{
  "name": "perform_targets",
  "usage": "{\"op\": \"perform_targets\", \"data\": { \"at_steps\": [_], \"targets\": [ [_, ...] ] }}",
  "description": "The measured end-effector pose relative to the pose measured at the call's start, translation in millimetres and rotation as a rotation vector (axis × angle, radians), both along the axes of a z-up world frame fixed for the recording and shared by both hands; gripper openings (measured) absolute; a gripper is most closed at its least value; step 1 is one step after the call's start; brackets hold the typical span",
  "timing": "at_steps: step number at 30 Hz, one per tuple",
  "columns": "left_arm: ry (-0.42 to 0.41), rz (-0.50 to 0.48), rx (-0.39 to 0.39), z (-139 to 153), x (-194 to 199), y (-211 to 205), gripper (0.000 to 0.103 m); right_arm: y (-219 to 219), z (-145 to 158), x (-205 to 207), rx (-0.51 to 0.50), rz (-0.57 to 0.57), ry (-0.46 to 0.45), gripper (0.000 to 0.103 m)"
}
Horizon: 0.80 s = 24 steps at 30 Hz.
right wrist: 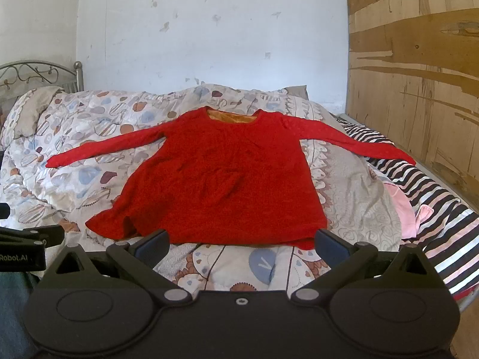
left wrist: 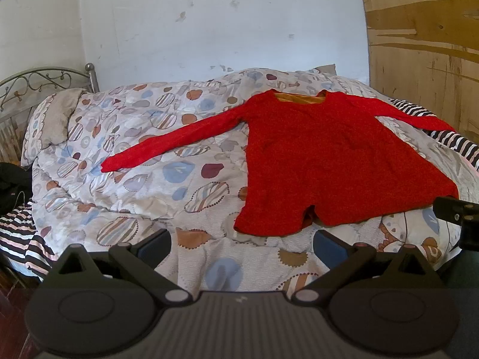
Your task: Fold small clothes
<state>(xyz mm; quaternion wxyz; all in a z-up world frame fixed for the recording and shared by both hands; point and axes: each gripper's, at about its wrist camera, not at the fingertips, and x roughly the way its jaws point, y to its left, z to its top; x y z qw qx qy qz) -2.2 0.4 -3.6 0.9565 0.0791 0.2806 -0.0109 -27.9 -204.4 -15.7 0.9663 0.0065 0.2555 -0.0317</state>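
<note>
A red long-sleeved top (right wrist: 221, 176) lies flat and face up on a quilt (right wrist: 98, 125) printed with blue, brown and striped blobs, which covers the bed. The neckline sits at the far end, showing an orange lining, and the hem lies nearest the cameras. Both sleeves are spread outward. In the right wrist view one sleeve reaches toward 9 o'clock over the quilt, and the other reaches toward 3 o'clock onto a black-and-white striped cloth (right wrist: 434, 191). A soft crease bulges near the middle of the top's body.

The right gripper (right wrist: 242, 243) hovers just short of the hem, at 6 o'clock of the top, with its fingers wide apart and holding nothing. The hem lies between and just beyond the fingertips; whether they touch it cannot be told.

In the left wrist view the top (left wrist: 329, 161) lies toward 1 o'clock. The left gripper (left wrist: 242, 243) is also spread wide and empty, over bare quilt (left wrist: 155, 185) near the hem's left corner. Part of the right gripper's body shows at 3 o'clock in this view.

A pillow (left wrist: 57, 116) rests at 10 o'clock beside a metal headboard (left wrist: 39, 80). A white wall (right wrist: 209, 30) stands behind the bed, and a wooden panel (right wrist: 419, 59) at 2 o'clock.
</note>
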Motion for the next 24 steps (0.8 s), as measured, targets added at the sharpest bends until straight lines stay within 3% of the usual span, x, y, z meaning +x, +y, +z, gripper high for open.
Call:
{"op": "perform_targets", "data": {
  "at_steps": [24],
  "targets": [
    [0.004,0.001,0.003,-0.2,0.1,1.0,0.103,-0.3,-0.7,-0.1,-0.002,-0.006,0.008,0.103]
  ]
}}
